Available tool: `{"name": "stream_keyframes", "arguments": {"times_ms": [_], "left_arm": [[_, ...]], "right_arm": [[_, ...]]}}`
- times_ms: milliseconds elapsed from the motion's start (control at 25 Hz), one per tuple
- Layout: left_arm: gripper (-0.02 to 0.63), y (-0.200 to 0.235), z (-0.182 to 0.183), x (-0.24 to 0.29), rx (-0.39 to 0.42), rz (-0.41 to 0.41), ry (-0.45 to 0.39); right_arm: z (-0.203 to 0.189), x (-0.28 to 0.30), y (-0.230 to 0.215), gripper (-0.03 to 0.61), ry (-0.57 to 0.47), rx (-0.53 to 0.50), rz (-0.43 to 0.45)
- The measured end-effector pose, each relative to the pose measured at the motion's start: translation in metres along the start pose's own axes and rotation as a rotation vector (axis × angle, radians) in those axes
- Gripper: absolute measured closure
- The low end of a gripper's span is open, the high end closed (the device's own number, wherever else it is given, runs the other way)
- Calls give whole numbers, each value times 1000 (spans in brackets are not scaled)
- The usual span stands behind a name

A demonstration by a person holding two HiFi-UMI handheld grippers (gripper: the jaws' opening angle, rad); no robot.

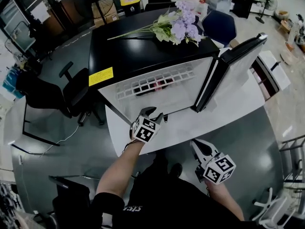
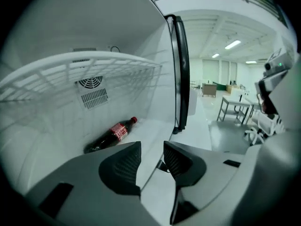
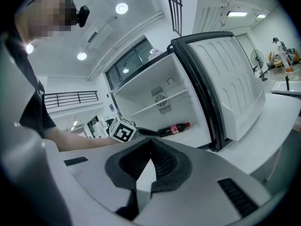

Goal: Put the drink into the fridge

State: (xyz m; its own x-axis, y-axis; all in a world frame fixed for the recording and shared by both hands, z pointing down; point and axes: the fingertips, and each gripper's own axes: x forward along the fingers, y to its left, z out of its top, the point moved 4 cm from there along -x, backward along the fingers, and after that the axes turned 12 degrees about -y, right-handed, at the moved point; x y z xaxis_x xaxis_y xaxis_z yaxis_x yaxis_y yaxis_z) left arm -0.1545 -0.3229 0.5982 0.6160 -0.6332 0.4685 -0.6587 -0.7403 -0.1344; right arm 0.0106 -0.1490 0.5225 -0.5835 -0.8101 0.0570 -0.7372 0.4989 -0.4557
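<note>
The drink is a dark cola bottle (image 2: 113,134) with a red cap and label. It lies on its side on the floor of the open white fridge (image 1: 143,56), toward the back wall, also seen as the bottle (image 3: 175,128) in the right gripper view. My left gripper (image 2: 151,149) hovers at the fridge mouth (image 1: 151,111), jaws apart with nothing between them, well clear of the bottle. My right gripper (image 3: 151,145) hangs back over the table's front edge (image 1: 195,143), its jaws closed together on nothing. The fridge door (image 1: 233,70) stands wide open on the right.
A white wire shelf (image 2: 84,74) spans the fridge above the bottle. Purple artificial flowers (image 1: 178,26) lie on the fridge's black top. The fridge sits on a white table (image 1: 228,113). A black office chair (image 1: 71,92) stands at the left, a blue chair (image 1: 219,25) behind.
</note>
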Motion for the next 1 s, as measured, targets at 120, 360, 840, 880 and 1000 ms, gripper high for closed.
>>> {"name": "stream_keyframes", "arguments": {"times_ms": [120, 360, 840, 880, 1000], "left_arm": [[457, -12, 1, -29, -62, 28, -38], [462, -11, 5, -87, -156, 86, -108], [476, 17, 18, -214, -257, 123, -344], [476, 20, 18, -224, -261, 121, -364], [484, 31, 21, -247, -298, 110, -436]], "right_arm": [[7, -7, 7, 563, -9, -26, 18], [20, -9, 17, 563, -40, -64, 23], [35, 46, 93, 565, -115, -149, 109], [35, 51, 104, 565, -118, -157, 114], [37, 65, 138, 565, -138, -172, 157]]}}
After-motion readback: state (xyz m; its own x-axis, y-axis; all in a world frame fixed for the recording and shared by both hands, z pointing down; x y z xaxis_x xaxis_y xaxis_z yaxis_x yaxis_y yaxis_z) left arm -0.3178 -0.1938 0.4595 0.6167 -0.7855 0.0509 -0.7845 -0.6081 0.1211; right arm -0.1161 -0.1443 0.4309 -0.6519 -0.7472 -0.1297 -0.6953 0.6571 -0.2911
